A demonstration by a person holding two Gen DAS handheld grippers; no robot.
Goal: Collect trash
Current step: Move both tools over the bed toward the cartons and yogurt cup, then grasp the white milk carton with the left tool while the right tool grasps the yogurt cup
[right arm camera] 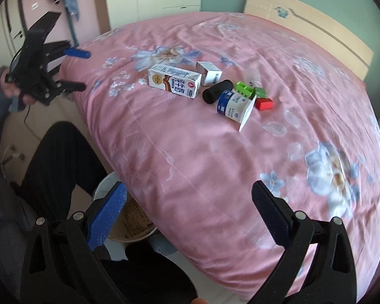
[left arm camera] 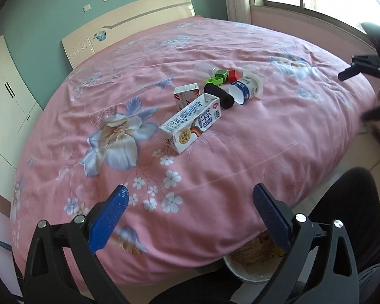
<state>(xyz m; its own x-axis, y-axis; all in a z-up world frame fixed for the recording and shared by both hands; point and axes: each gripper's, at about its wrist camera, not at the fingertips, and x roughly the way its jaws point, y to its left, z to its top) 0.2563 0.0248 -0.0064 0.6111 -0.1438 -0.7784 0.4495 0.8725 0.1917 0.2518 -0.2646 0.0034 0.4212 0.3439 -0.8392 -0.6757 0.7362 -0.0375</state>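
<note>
Left wrist view: left tool point(left arm camera: 190, 204) spread wide, empty, hovering over the near edge of the bed point(left arm camera: 240, 152). Mid-bed, a cluster of trash: big milk carton point(left arm camera: 191, 124) lying on its side, small carton point(left arm camera: 186, 96) just behind, black roll point(left arm camera: 219, 95) touching the yogurt cup point(left arm camera: 245, 88), green blocks point(left arm camera: 217, 77) and red block point(left arm camera: 232, 75) behind. Right tool point(right arm camera: 189, 202) likewise spread, gripping nothing, well short of the cluster. Bin point(right arm camera: 131, 224) on the floor below the bed edge, beside a dark trouser leg point(right arm camera: 60, 157).
</note>
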